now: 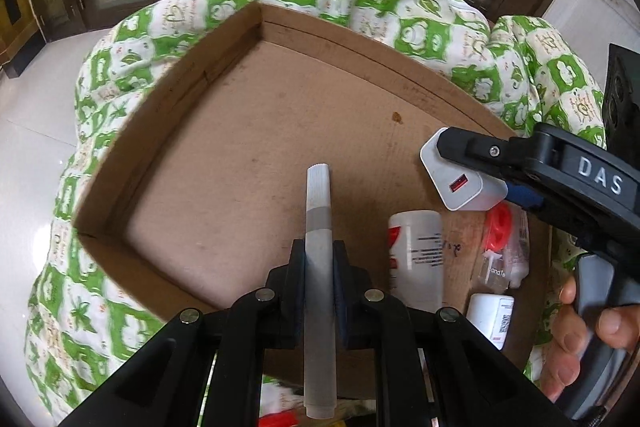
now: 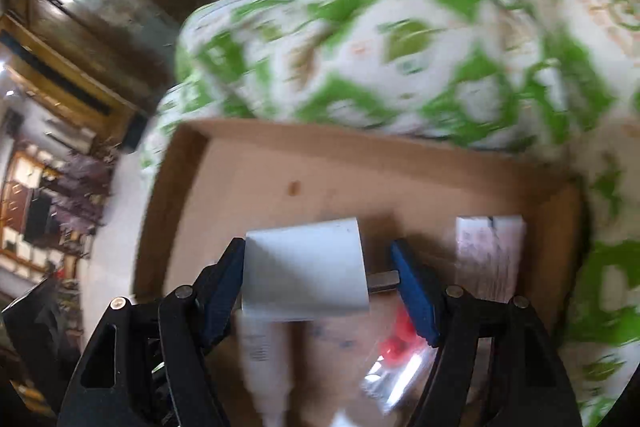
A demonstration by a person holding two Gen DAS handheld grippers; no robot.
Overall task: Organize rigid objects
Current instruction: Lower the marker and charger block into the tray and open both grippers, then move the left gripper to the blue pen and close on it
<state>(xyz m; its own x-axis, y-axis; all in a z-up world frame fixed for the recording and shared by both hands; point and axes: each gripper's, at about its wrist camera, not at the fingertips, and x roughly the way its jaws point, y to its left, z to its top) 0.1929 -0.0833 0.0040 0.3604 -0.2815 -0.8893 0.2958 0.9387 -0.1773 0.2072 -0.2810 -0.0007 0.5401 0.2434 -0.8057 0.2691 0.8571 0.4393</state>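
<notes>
The box (image 1: 280,115), a shallow cardboard tray, rests on a green-and-white quilt (image 1: 120,87); its low walls would keep loose items from sliding off into the soft folds.

The left gripper (image 1: 319,267) is clamped narrow on a grey marker (image 1: 318,227), which lies lengthwise between the pads and points toward the box's far wall. Held along its axis over the bare middle of the box floor, the marker looks set to be laid down flat, clear of the other items.

The right gripper (image 2: 320,279) holds a white charger (image 2: 304,267) above the box's right part. Its jaws stand wide because the charger spans them sideways: one pad meets the white body, the other bears on the metal prong. In the left view the charger (image 1: 460,179) tilts with its red port facing out, just above the items already in the box.

Those lie together by the box's right wall: a white bottle (image 1: 416,243) on its side, a clear pack with a red part (image 1: 504,239), and a small white bottle (image 1: 490,319) nearer the front wall. Grouping them there leaves the box's left part free. A hand (image 1: 580,339) grips the right gripper's handle.

Both items appear about to be set down in the box; neither touches its floor yet.
</notes>
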